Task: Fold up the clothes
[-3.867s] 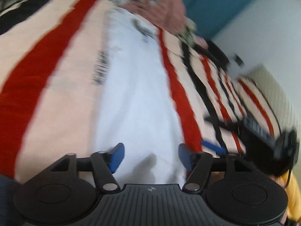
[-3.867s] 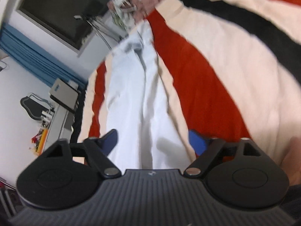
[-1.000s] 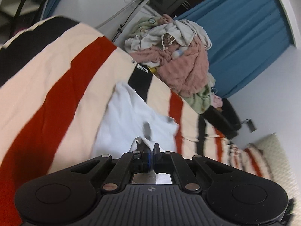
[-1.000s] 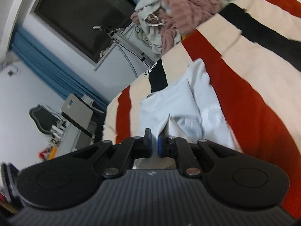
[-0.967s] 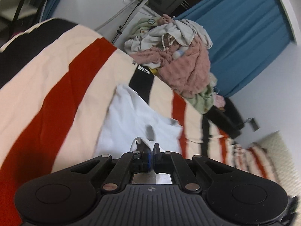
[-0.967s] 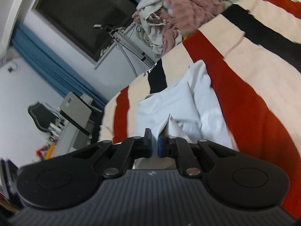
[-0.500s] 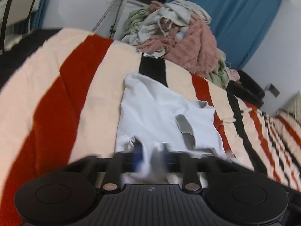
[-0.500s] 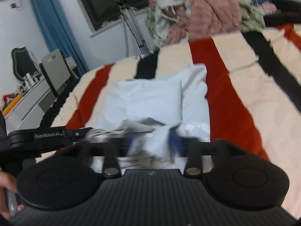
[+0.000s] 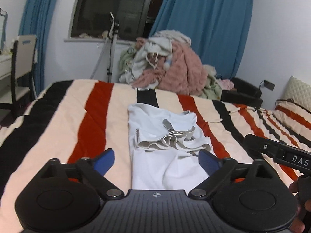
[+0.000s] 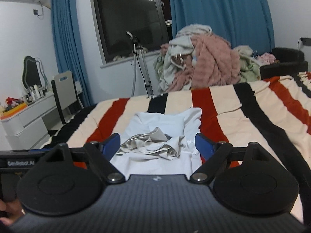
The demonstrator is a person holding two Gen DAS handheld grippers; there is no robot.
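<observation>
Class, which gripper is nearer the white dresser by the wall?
Left. The left gripper sits on the white dresser's side of the bed; the right gripper is beside it, farther away. Both grippers' jaws are opening above the white garment, gripping nothing.

White garment (image 9: pixel 165 136) lies on striped bed (image 9: pixel 58 128)
</observation>
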